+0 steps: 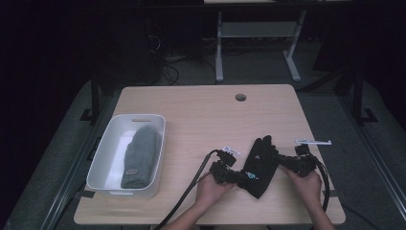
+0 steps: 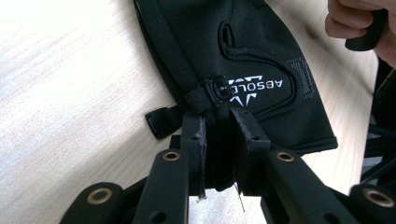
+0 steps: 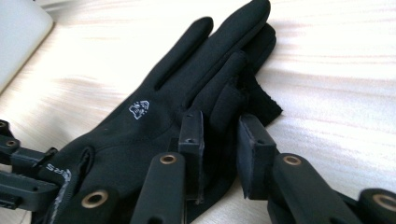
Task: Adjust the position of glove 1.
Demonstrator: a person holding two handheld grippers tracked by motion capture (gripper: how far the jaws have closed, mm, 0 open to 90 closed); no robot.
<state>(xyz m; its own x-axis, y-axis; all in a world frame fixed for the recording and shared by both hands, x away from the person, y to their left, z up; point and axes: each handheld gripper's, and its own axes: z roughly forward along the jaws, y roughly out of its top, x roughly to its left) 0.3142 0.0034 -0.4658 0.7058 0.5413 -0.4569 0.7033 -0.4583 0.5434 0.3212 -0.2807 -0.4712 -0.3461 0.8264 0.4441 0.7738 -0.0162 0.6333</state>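
Centrally, toward the near right of a light wooden table (image 1: 191, 103), a black glove (image 1: 259, 165) is laid flat with its fingers pointed to the far side and its cuff toward the near edge. The glove is gripped from both sides. The left gripper (image 1: 229, 175), held in a hand at the near edge, is clamped on the cuff edge; in the left gripper view its jaws are seen pinched on the fabric beside a small strap buckle and white lettering. The right gripper (image 1: 288, 165) is closed on the glove's right edge; in the right gripper view a fold near the thumb is squeezed between its jaws. Well apart at the left, a grey mitten (image 1: 140, 157) is held inside a white plastic bin (image 1: 106, 143).
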